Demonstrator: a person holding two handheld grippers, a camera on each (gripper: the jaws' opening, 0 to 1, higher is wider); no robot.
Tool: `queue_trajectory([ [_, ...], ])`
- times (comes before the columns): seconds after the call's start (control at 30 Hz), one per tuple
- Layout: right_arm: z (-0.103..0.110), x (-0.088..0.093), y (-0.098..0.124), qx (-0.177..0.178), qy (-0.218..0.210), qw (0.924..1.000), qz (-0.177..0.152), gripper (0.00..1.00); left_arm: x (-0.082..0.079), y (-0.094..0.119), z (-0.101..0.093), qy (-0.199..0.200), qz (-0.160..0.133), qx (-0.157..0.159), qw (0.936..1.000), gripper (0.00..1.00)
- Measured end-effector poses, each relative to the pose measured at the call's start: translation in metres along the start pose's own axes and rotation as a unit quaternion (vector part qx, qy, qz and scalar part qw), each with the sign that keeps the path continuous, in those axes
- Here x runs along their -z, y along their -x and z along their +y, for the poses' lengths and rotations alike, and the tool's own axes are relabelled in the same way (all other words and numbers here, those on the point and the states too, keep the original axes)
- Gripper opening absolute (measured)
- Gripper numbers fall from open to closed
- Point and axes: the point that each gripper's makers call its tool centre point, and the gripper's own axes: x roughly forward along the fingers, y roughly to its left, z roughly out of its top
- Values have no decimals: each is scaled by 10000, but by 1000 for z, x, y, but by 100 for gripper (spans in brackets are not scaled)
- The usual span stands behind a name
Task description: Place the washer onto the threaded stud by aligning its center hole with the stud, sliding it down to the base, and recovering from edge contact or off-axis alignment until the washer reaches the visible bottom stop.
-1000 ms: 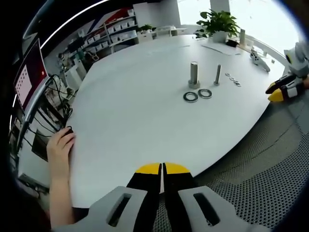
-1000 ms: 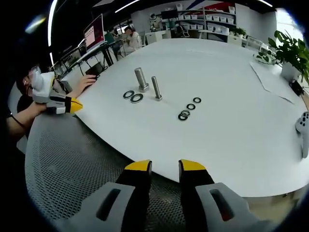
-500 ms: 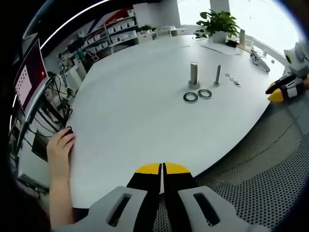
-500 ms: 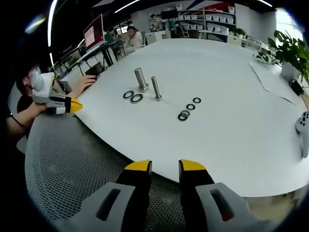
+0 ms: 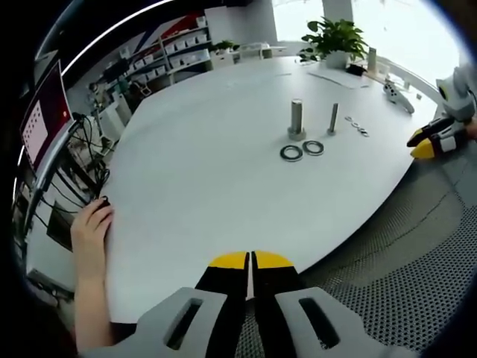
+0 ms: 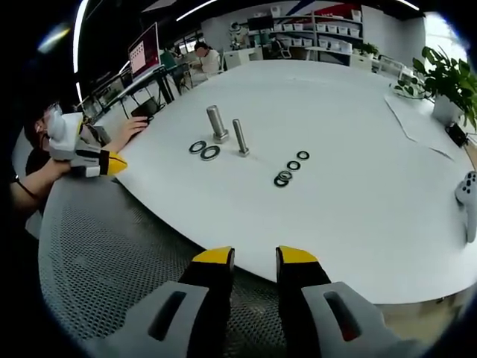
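The large washers (image 6: pixel 205 150) lie flat as a pair on the white counter (image 6: pixel 350 216), just beside the thick stud (image 6: pixel 216 121). They look like stiff, thin steel rings, probably slippery on the smooth top, so I would pinch one by its outer edge. The right claw (image 6: pixel 252 262) hangs slightly apart and empty off the counter's edge; the left claw (image 5: pixel 250 262) is together. Around it is an open office — shelves, a potted plant (image 6: pixel 447 82).
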Motion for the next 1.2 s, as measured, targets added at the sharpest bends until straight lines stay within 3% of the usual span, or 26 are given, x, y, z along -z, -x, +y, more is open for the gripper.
queue_trajectory([
  [0.07, 0, 0, 0, 1, -4, 10000, -7, 25, -4, 1, 1, -86, -106, -23, 9999, 2],
  [0.13, 0, 0, 0, 3, -5, 10000, -8, 25, -20, 4, 0, -23, -569, -8, 9984, 5],
  [0.37, -1, 0, 0, -1, -5, 10000, -18, 25, -19, 5, -6, 3, -509, 167, 9986, 13],
  [0.77, -1, -1, 0, 36, 0, 10000, -34, 25, -23, 10, -19, -73, -485, 579, 9971, 18],
  [0.93, -1, 0, 0, 20, 33, 10000, -4, 25, -40, 12, -15, -335, -627, 533, 9960, 19],
  [1.07, -1, 0, 0, 23, 26, 10000, 2, 25, -57, 11, -18, -497, -729, 697, 9937, 24],
  [1.2, -1, 0, 0, 25, 23, 10000, 3, 25, -63, 6, -23, -605, -695, 885, 9918, 33],
])
